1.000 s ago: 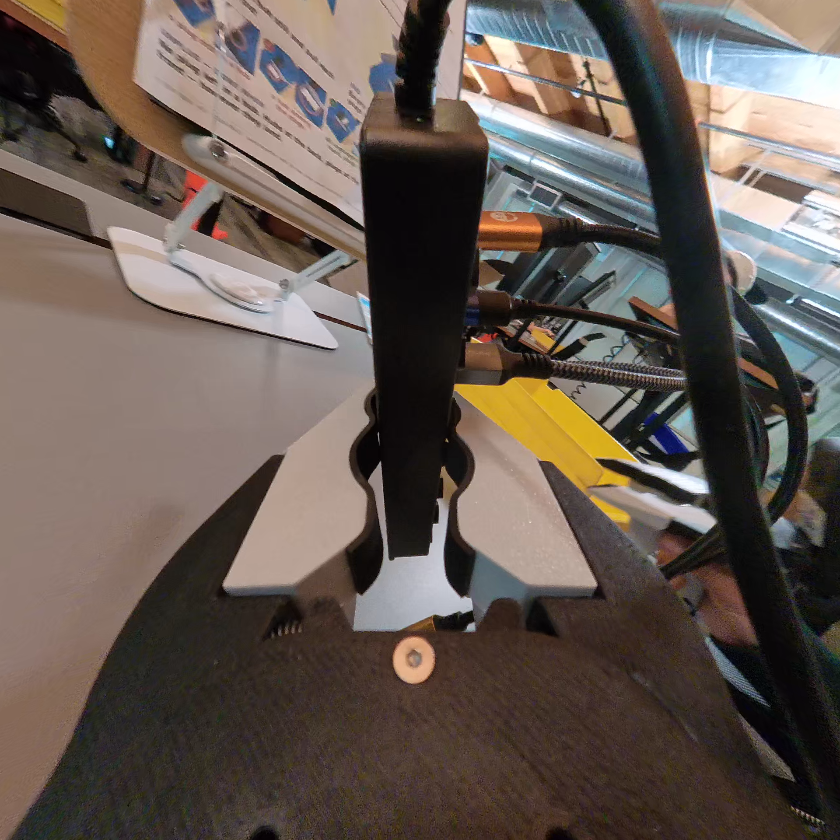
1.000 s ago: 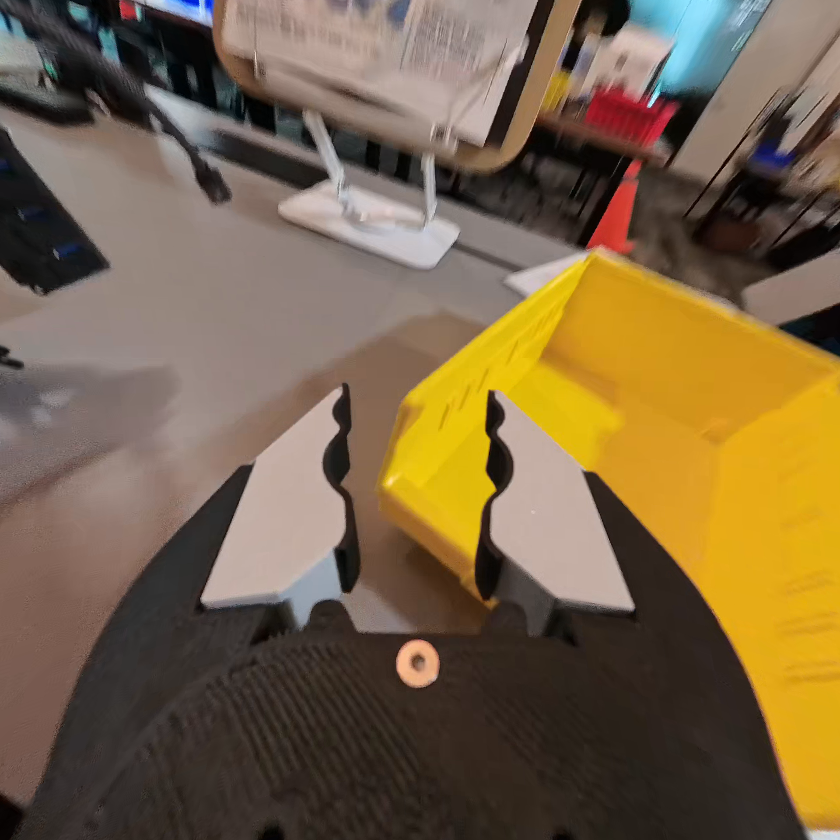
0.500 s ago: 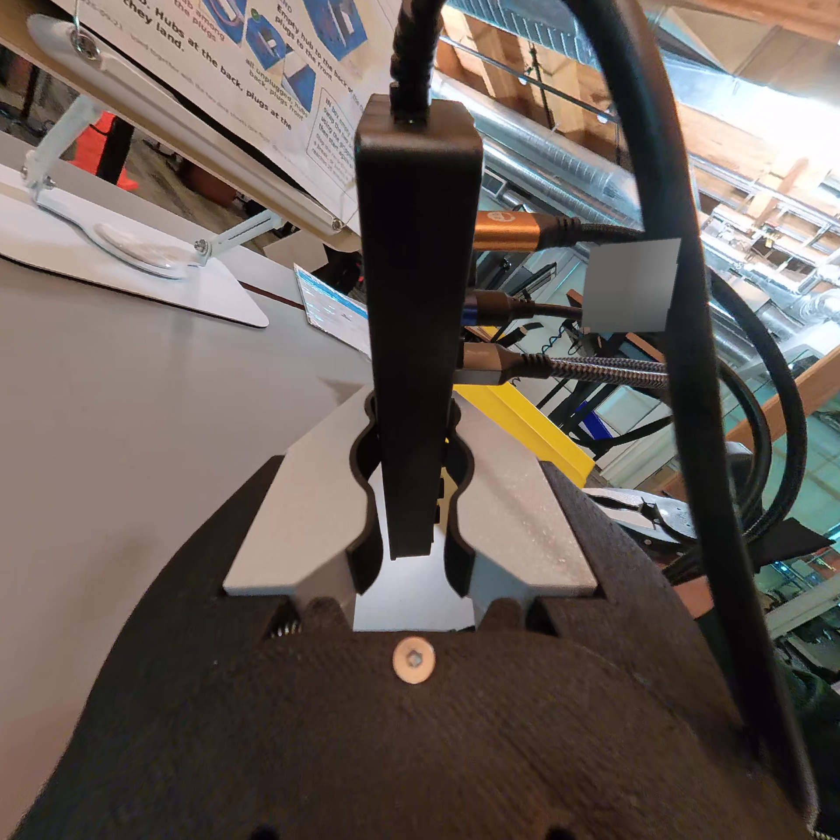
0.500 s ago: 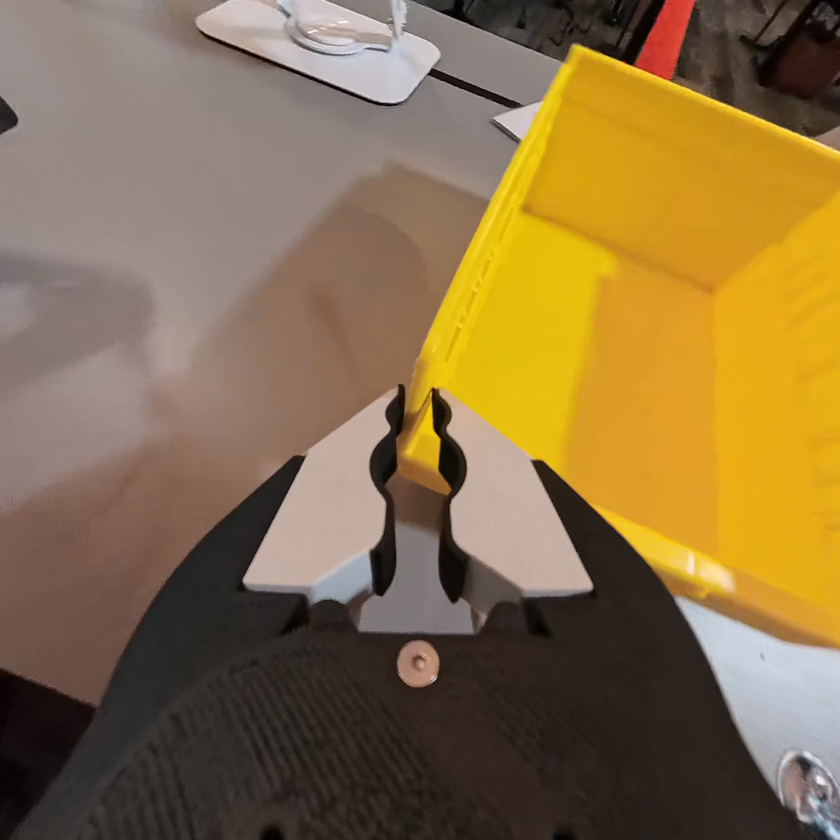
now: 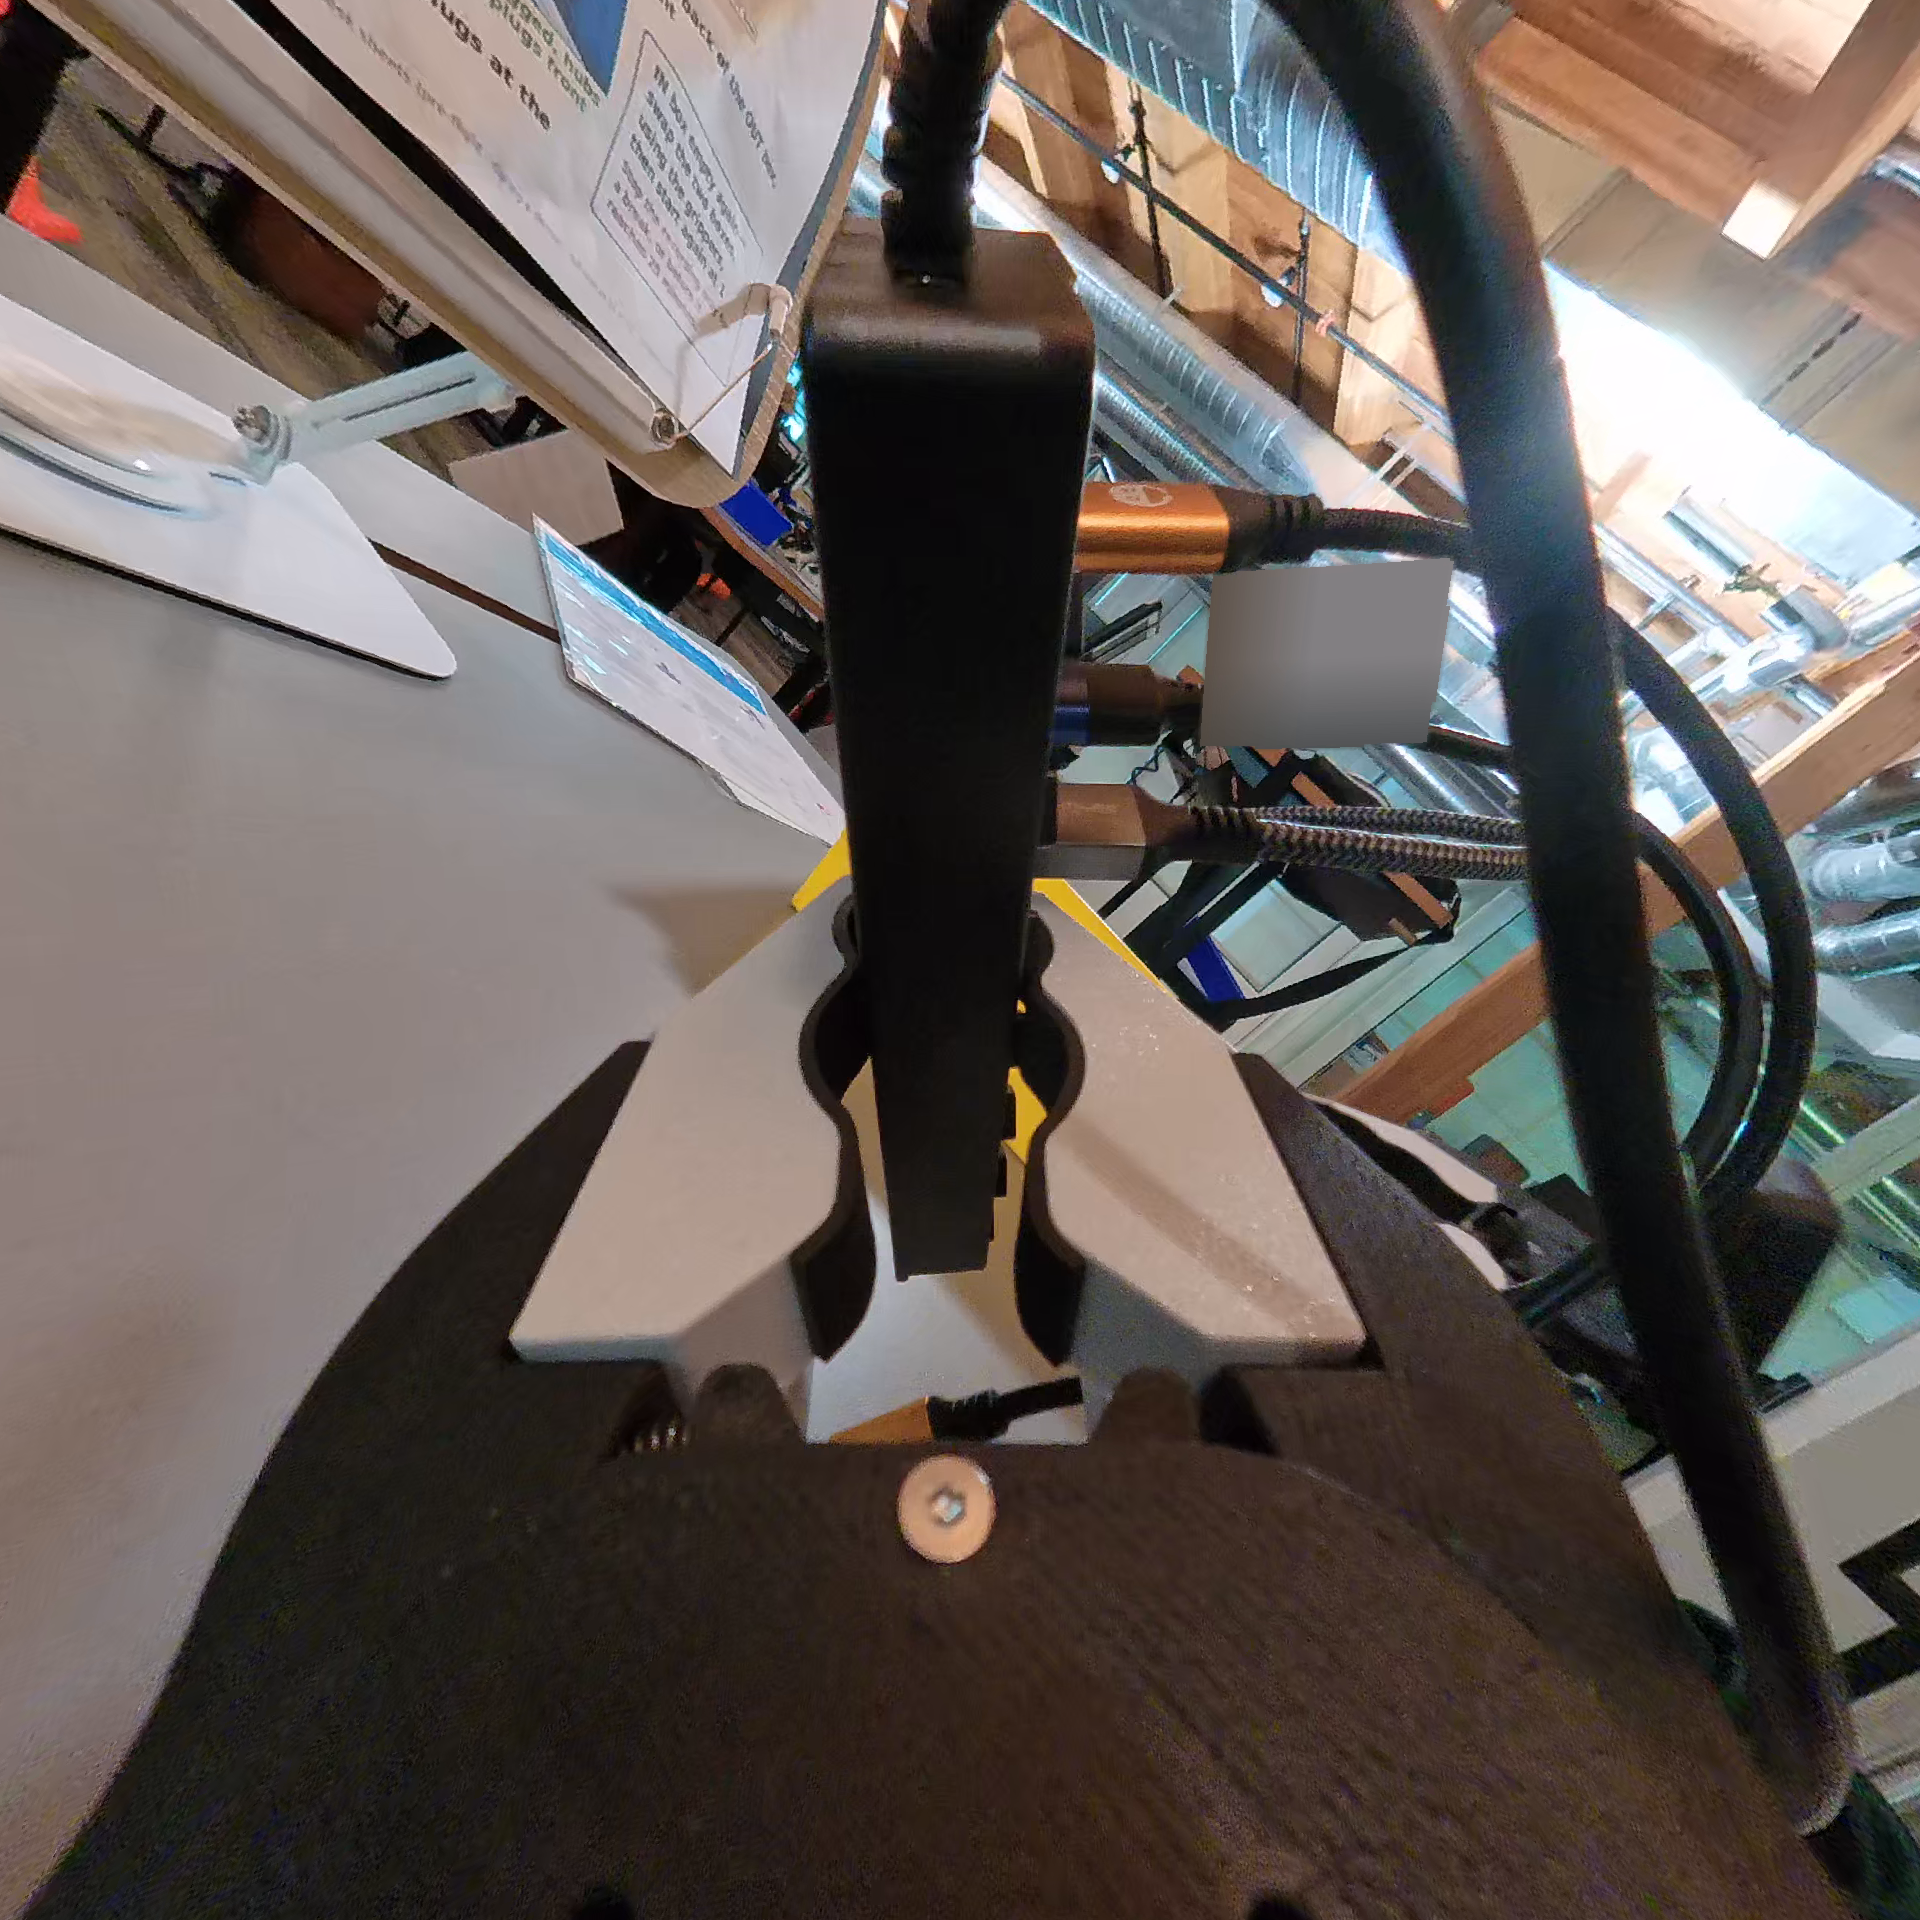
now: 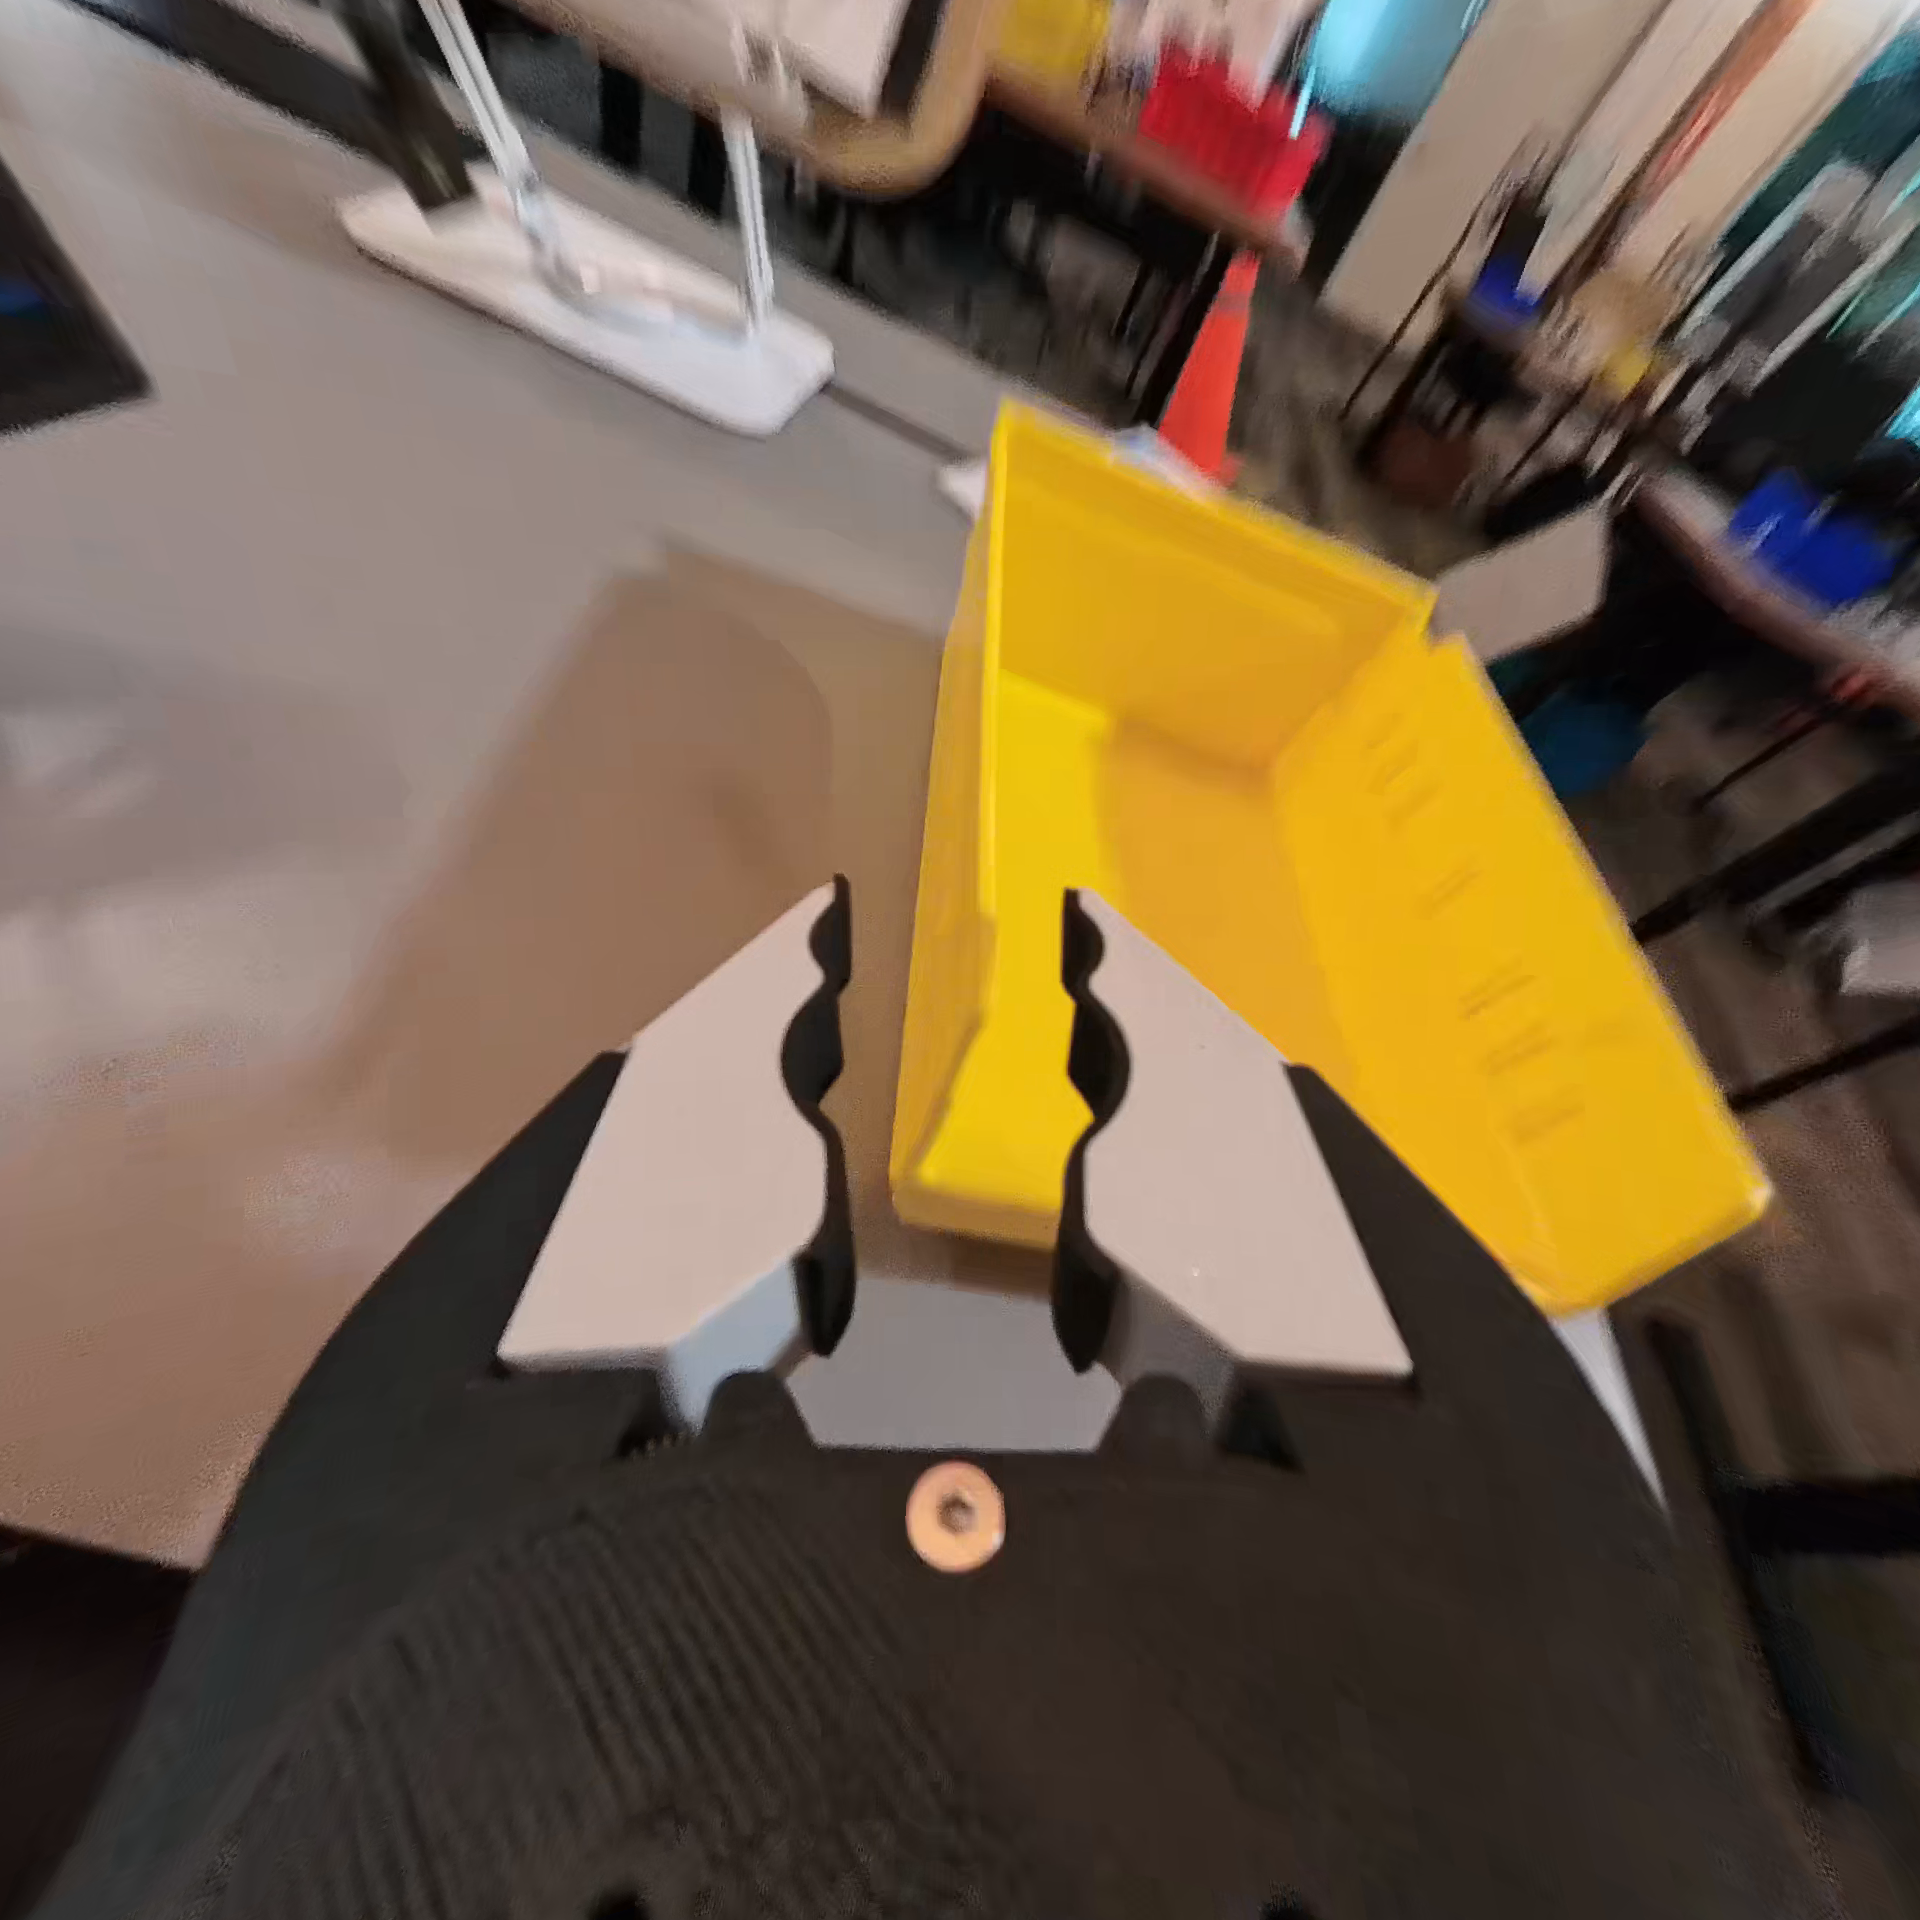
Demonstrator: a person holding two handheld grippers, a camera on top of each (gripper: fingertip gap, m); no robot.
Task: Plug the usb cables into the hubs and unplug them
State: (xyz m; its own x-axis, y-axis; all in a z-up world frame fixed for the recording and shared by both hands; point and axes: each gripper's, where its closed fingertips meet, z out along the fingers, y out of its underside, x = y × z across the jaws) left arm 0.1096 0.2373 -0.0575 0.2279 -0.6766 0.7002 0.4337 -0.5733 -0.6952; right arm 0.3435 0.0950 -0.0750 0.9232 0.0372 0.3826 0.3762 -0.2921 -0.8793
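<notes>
My left gripper [image 5: 940,935] is shut on a black USB hub [image 5: 940,623] and holds it upright above the grey table. Three cables are plugged into the hub's right side: an orange plug [image 5: 1153,530], a dark plug [image 5: 1112,701] and a bronze plug with a braided cable [image 5: 1122,821]. The hub's own thick black cable [image 5: 1538,623] leaves its top and loops down on the right. My right gripper [image 6: 954,891] is open and empty. Its jaws stand on either side of the left wall of a yellow bin [image 6: 1195,831], near the bin's front corner, without gripping it.
A document stand with a white base [image 6: 623,301] stands at the back of the table; it also shows in the left wrist view [image 5: 260,551]. A printed sheet [image 5: 665,675] lies behind the hub. Another black hub [image 6: 52,343] lies far left. An orange cone [image 6: 1210,353] stands beyond the table.
My right gripper closed on the yellow bin's corner half a second ago and is now open again; the bin sits at a different angle. My left gripper turned right with the hub.
</notes>
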